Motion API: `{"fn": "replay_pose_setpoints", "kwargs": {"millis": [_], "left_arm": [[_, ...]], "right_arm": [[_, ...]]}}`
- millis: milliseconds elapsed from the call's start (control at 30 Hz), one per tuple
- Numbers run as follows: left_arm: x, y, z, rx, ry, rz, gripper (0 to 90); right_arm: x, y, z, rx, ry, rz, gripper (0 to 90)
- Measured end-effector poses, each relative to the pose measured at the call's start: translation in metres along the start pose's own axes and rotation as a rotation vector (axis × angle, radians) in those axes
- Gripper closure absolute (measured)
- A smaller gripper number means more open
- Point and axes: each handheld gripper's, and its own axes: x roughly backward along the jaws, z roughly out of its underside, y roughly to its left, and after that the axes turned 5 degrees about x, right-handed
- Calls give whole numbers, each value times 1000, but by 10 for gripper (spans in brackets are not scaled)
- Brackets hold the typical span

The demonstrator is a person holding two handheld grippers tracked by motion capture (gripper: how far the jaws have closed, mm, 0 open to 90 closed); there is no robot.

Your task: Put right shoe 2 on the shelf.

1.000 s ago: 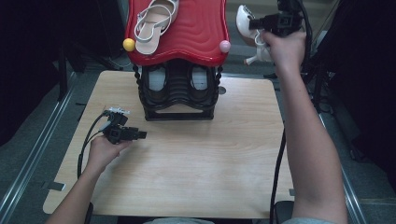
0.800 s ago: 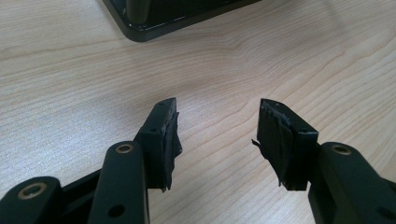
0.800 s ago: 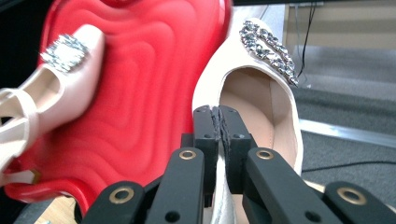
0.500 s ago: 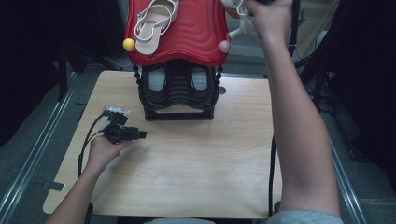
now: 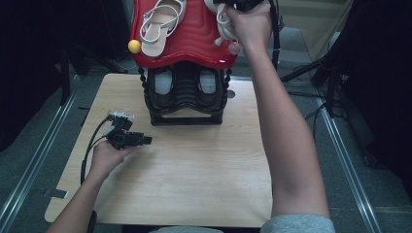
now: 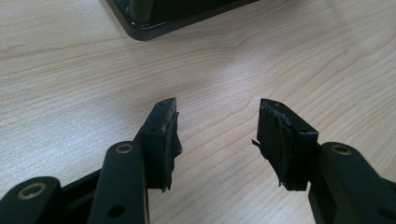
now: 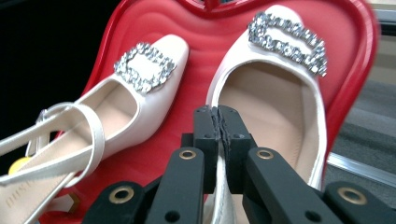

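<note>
Overhead, right gripper pinches satin shoe strap above glossy ribbed red tray; left gripper gapes empty.

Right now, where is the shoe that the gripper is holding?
In the high view, the held shoe is over the right side of the red shelf, pinched by the right gripper, beside the other shoe.

Shoe rack stands at the desk's far edge. On its top tray, left shoe lies beside right shoe.
</note>
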Motion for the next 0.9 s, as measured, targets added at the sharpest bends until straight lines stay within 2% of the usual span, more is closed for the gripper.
{"fn": "replay_pose_setpoints", "kwargs": {"millis": [267, 333, 533, 700, 900], "left_arm": [[-1, 0, 0, 0, 3, -4, 486], [-1, 0, 0, 1, 4, -4, 486], [-2, -1, 0, -1, 6, -3, 485], [-3, -2, 0, -3, 8, -4, 484], [-3, -1, 0, -1, 7, -3, 484]], "right_arm": [[-16, 7, 18, 35, 31, -22, 888], [-17, 8, 20, 36, 25, -25, 888], [-15, 11, 25, 48, 54, -57, 887], [-14, 12, 30, 23, 61, -88, 886], [-13, 13, 32, 14, 61, -105, 883]]}}
